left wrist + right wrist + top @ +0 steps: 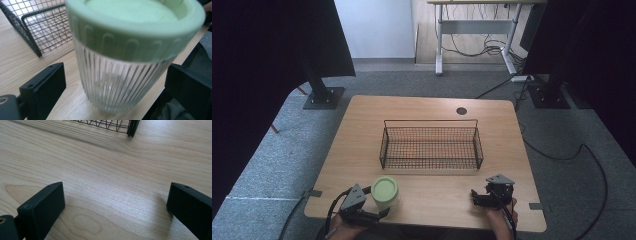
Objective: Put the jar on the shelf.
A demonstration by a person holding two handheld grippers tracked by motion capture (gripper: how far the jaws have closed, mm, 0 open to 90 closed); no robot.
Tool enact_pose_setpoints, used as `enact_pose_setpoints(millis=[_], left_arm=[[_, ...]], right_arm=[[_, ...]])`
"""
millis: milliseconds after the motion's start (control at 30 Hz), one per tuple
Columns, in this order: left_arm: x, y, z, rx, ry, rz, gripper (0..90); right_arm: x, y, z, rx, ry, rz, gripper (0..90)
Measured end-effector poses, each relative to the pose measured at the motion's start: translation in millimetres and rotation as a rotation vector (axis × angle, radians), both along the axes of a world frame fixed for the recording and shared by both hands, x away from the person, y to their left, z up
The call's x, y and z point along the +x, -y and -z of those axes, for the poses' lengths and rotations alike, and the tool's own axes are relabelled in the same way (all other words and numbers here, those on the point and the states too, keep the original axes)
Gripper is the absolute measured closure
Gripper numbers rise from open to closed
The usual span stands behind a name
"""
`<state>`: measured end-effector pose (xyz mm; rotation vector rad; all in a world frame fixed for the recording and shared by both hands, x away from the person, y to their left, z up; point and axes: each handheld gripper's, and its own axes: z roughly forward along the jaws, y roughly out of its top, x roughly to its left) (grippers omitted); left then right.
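Right now my left tongs [382, 212] stand wide around the ribbed jar [117, 82] near the tabletop's [427, 107] front edge, right tongs [475, 197] wide and empty, and I judge a glancing close could tip the jar off.

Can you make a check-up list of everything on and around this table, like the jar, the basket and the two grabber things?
Surface: wooden table, bare and tidy, with a round cable hole near the far edge.
Job's things: ribbed clear jar with a green lid, upright near the front edge; empty black wire basket mid-table.
Clutter: nothing seen.
Grippers: left gripper open, jaws either side of the jar, not touching; right gripper open over bare wood.
Cables: black cable on the carpet at right; a tangle under the far desk.
Surroundings: grey carpet, black curtains, two black stand bases.
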<state>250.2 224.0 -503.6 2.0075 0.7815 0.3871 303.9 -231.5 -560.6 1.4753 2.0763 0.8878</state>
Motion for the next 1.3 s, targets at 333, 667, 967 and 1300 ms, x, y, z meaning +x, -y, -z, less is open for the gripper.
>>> enact_pose_setpoints(millis=[333,667,967,1300], left_arm=[[5.7,7.2,-0.5,-0.018,-0.002,-0.001,4.9],[12.5,15.6,-3.0,-0.037,0.002,0.002,7.6],[14.7,20.7,-3.5,-0.027,0.006,-0.007,9.8],[10.2,24.8,-7.9,0.010,0.035,-0.051,11.8]], right_arm=[[-0.1,-0.2,0.0,0.001,-0.001,0.000,1.3],[-0.2,-0.4,0.0,0.001,-0.001,0.000,1.3],[-0.2,-0.4,0.0,0.000,0.000,-0.002,1.3],[-0.2,-0.6,0.0,0.000,0.000,-0.003,1.3]])
